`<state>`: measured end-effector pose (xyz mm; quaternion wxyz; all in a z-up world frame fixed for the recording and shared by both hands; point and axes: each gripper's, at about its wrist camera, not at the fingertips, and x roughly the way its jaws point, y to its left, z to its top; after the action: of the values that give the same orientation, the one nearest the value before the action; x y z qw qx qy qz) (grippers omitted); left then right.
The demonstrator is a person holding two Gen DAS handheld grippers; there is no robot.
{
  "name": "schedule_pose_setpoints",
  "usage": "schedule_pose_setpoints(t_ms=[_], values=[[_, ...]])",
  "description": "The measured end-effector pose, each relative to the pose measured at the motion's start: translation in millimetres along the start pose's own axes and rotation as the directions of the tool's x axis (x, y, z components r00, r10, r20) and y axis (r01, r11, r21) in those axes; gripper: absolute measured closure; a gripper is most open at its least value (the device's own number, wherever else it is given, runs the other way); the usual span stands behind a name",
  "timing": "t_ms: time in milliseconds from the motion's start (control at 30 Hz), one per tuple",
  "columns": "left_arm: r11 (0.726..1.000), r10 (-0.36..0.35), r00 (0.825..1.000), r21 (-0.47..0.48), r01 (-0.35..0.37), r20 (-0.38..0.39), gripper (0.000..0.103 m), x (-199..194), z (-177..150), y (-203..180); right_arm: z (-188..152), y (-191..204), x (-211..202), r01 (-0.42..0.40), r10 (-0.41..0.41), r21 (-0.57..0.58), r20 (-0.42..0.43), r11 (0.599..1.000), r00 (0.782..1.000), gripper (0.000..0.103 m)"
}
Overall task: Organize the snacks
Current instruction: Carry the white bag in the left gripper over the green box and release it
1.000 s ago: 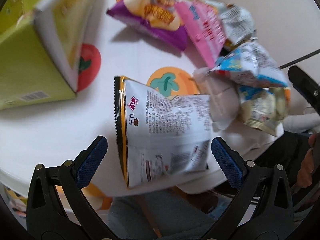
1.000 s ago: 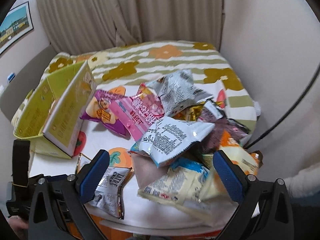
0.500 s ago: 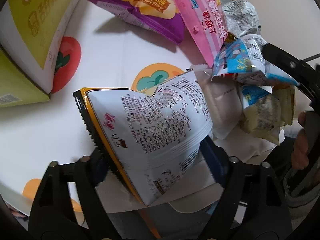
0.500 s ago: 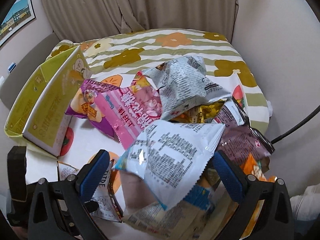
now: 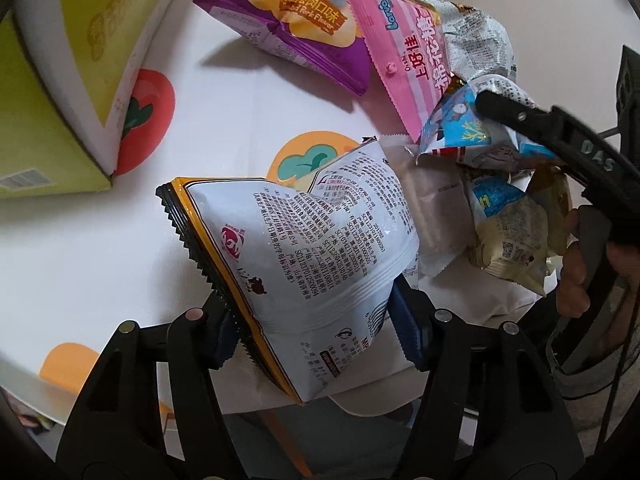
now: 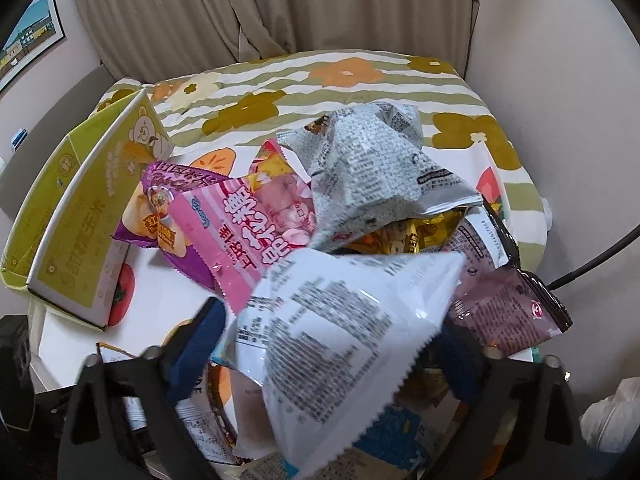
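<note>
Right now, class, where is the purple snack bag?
In the left wrist view, the purple snack bag lies at top centre on the white table, between the yellow-green box and the overlapping pink bag.

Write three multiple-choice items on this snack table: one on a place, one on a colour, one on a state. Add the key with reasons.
1. Where does the open yellow-green box stand?
A. left of the snack pile
B. right of it
C. on top of it

2. What colour is the pack lying partly over the purple chip bag?
A. blue
B. pink
C. black

3. What is between the pads of the left tongs?
A. nothing
B. the box flap
C. a white pack with an orange edge

Key: A, the right wrist view shows the box at the pile's left; B, the pink pack overlaps it; C, the closing pads flank that pack.
</note>
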<state>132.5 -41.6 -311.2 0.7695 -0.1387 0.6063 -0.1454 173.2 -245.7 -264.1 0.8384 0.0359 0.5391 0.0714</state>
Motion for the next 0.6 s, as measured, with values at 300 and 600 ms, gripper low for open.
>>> schedule_pose_setpoints(t_ms=[300, 600], values=[[1.0, 0.001, 0.999, -0.009, 0.0, 0.036, 0.044, -24.6, 1.6, -0.2, -4.6, -2.0, -13.6, -0.001, 0.001, -0.006, 0.017, 1.0, 1.0, 0.05], [1.0, 0.009, 0.995, 0.012, -0.011, 0.094, 0.044, -73.6, 2.2, -19.6, -1.6, 2.3, -50.7, 0.009, -0.007, -0.016, 0.076, 1.0, 0.997, 0.054]])
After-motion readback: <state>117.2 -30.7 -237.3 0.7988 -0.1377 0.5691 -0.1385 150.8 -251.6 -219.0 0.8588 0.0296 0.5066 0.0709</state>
